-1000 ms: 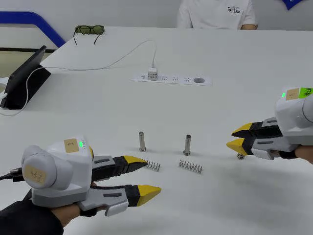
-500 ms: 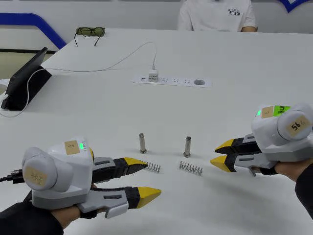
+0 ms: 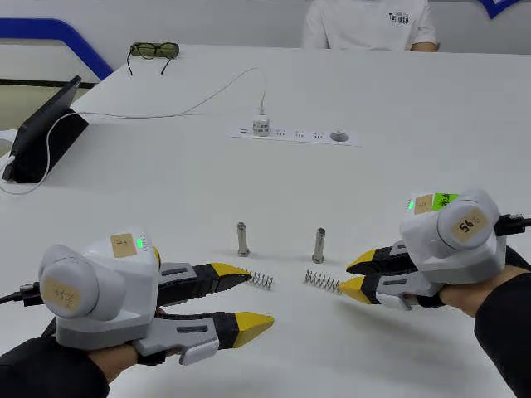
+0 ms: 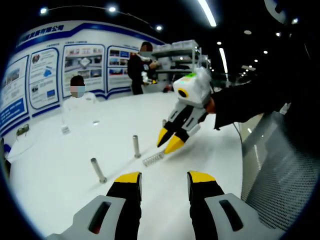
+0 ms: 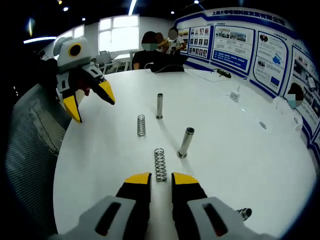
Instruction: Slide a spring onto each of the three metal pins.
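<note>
While both grippers hovered low over the white table (image 3: 166, 191), their yellow tips pointed inward at each other from the two sides. The left gripper (image 3: 256, 297) sat at the near left, held almost level by a hand (image 3: 114, 361) in a dark sleeve wrapped under its body. Its jaws were spread wide with nothing between them, and its own view showed the same gap (image 4: 165, 177).

The short spring (image 3: 260, 280) lay flat on the table just beside the farther of the left gripper's tips. The right gripper (image 3: 348, 277) came in from the near right, tilted slightly downward and gripped from below by the other hand (image 3: 466, 295). Its jaws stood a little apart and held nothing.

The longer spring (image 3: 322, 282) lay flat just in front of the right gripper's tips. In the right gripper view it ran lengthwise straight ahead of the narrow gap (image 5: 161, 179).

Both springs lay loose on the near side of two upright metal pins. The left pin (image 3: 242, 239) and the right pin (image 3: 319, 245) stood bare and well apart from each other.

Low at the right edge of the right gripper view sat a small coiled piece (image 5: 243, 213), too small to tell what it was.

Farther off were a power strip (image 3: 294, 134) with a plugged-in cable, a pair of glasses (image 3: 152, 51), and a seated person (image 3: 369, 23) at the far edge.
</note>
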Motion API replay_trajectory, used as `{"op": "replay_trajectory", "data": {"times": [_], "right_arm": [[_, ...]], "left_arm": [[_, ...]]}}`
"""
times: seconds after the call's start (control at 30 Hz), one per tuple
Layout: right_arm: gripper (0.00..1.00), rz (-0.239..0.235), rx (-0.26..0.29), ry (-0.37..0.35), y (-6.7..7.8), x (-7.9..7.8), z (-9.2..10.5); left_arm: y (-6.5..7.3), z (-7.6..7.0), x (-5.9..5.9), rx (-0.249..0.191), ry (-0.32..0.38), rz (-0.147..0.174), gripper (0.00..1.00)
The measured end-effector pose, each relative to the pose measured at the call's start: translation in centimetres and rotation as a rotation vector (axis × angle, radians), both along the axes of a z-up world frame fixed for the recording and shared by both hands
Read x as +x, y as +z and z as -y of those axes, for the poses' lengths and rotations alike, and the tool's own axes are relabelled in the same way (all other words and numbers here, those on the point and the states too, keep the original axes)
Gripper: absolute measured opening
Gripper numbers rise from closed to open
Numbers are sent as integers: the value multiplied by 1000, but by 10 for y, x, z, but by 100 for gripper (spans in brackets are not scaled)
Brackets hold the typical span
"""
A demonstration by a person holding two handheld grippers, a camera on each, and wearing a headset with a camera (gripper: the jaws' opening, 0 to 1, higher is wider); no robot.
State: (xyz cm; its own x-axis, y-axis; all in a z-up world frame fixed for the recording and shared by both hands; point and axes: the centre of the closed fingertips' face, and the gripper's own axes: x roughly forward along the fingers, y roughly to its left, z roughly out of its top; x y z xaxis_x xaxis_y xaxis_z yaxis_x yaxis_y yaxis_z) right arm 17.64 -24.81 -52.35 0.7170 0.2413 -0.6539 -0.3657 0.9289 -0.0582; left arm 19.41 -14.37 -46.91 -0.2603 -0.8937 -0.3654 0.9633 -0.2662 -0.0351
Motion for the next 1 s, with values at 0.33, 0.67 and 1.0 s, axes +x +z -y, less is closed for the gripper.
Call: {"op": "replay_trajectory", "data": {"times": [0.33, 0.67, 1.0], "right_arm": [[16, -24, 24, -14, -14, 2, 0], [13, -26, 49, -31, -19, 3, 0], [12, -7, 45, -26, -9, 2, -1]], "left_arm": [[-1, 0, 0, 3, 2, -1, 37], [-2, 0, 1, 6, 3, 0, 37], [-2, 1, 2, 10, -4, 10, 37]]}}
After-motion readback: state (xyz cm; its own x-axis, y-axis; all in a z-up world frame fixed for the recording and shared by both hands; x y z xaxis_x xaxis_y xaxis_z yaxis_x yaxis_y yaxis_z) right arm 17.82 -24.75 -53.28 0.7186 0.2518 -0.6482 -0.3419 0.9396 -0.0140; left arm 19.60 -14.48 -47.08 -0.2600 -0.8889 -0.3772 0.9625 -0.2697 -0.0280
